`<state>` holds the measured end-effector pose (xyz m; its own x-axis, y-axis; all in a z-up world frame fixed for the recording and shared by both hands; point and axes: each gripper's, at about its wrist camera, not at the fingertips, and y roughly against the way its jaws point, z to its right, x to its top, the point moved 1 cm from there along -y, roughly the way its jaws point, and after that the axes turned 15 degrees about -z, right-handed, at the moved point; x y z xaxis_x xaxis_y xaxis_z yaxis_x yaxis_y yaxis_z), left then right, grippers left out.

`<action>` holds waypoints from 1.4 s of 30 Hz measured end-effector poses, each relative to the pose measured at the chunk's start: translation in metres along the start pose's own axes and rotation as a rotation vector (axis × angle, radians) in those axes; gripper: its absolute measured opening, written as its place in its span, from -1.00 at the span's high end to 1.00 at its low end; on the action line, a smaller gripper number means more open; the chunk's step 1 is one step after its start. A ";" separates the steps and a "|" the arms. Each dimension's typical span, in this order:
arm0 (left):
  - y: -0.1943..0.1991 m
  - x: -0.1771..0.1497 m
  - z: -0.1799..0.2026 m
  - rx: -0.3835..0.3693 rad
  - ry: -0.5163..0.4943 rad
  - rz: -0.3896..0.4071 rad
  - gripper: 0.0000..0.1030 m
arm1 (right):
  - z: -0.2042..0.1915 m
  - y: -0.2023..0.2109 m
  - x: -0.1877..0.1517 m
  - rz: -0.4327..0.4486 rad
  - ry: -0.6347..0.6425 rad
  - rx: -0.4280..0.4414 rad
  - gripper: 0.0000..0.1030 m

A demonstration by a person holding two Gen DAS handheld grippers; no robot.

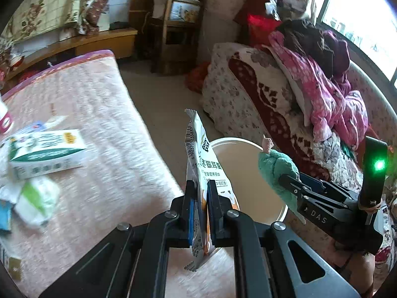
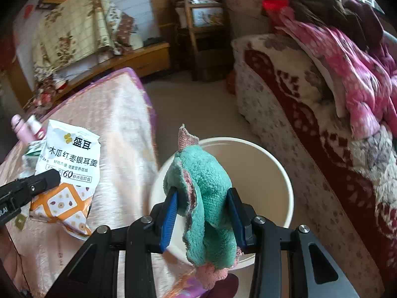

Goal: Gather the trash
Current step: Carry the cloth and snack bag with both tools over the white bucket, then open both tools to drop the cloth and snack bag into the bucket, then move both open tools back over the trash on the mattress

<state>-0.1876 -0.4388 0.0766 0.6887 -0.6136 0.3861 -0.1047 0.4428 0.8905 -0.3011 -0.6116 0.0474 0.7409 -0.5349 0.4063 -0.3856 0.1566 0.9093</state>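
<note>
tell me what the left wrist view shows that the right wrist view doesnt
Only the left wrist view shows the green-and-white box lying flat on the pink bed cover, and the right gripper from the side. Only the right wrist view shows the snack packet face-on and the pink bottles. Both show the cream bucket, the green cloth and the left gripper clamping the packet.

The bucket [image 2: 278,173] is set on the floor between the bed [image 2: 119,114], at left, and the sofa [image 2: 285,79], at right. Boxes [image 1: 47,154] lie on the bed. A shelf [image 2: 198,32] stands behind.
</note>
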 end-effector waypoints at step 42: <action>0.071 -0.065 -0.088 0.259 0.160 0.118 -0.11 | -0.104 0.014 -0.007 0.054 0.118 0.032 -0.44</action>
<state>-0.1769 -0.3099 0.0935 0.7629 -0.4481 0.4660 -0.3556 0.3111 0.8814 -0.2546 -0.5193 0.0668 0.7773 -0.4244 0.4645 -0.4432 0.1547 0.8830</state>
